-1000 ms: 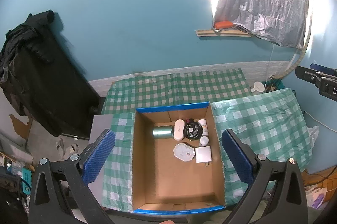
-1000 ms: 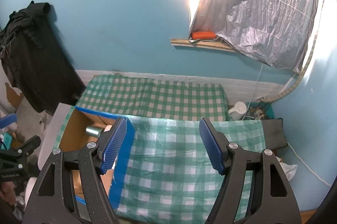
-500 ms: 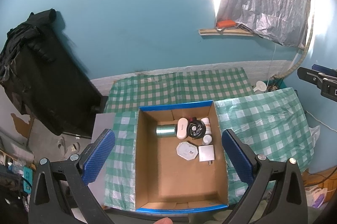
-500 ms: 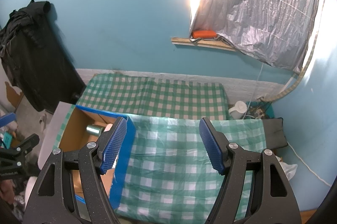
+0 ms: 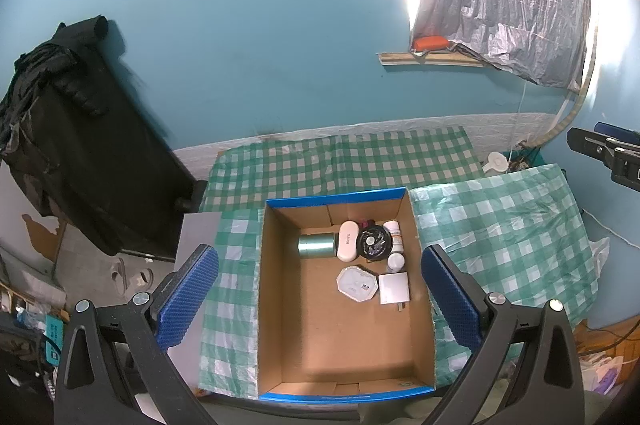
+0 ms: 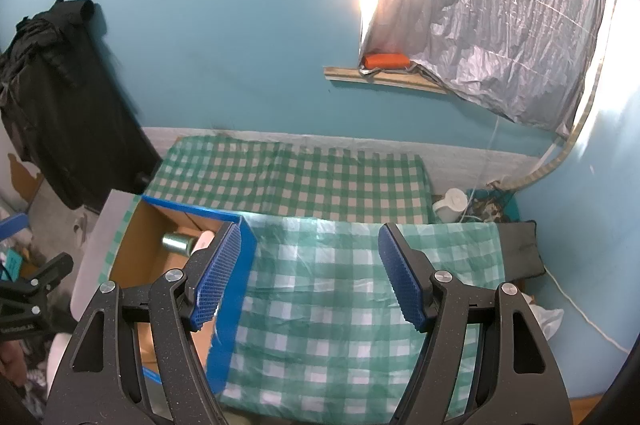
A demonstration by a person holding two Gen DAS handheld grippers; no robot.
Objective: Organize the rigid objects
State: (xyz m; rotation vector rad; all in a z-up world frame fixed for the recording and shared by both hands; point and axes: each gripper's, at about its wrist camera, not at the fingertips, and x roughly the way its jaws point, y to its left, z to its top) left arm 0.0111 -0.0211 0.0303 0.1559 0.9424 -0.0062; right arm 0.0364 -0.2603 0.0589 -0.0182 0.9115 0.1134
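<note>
A blue-rimmed cardboard box [image 5: 344, 345] sits on the green checked cloth. Inside it lie a silver can [image 5: 317, 246], a white oval case [image 5: 347, 240], a black round fan [image 5: 374, 243], a pill bottle [image 5: 393, 236], a small white jar [image 5: 396, 261], an octagonal white dish [image 5: 357, 283] and a white charger [image 5: 394, 288]. My left gripper [image 5: 320, 299] hangs open high above the box with nothing between its blue pads. My right gripper [image 6: 308, 273] is open and empty over bare cloth to the right of the box [image 6: 160, 257], where the silver can [image 6: 176, 242] shows.
Green checked cloth [image 6: 352, 289] covers the surface right of the box, and a second checked cloth [image 5: 340, 165] lies farther back by the blue wall. A black garment [image 5: 72, 145] hangs at the left. A white cup [image 6: 452, 203] and cables sit at the far right corner.
The left wrist view has drifted slightly, so the box sits a little more to the right in it. The right gripper and the objects in the box have not moved.
</note>
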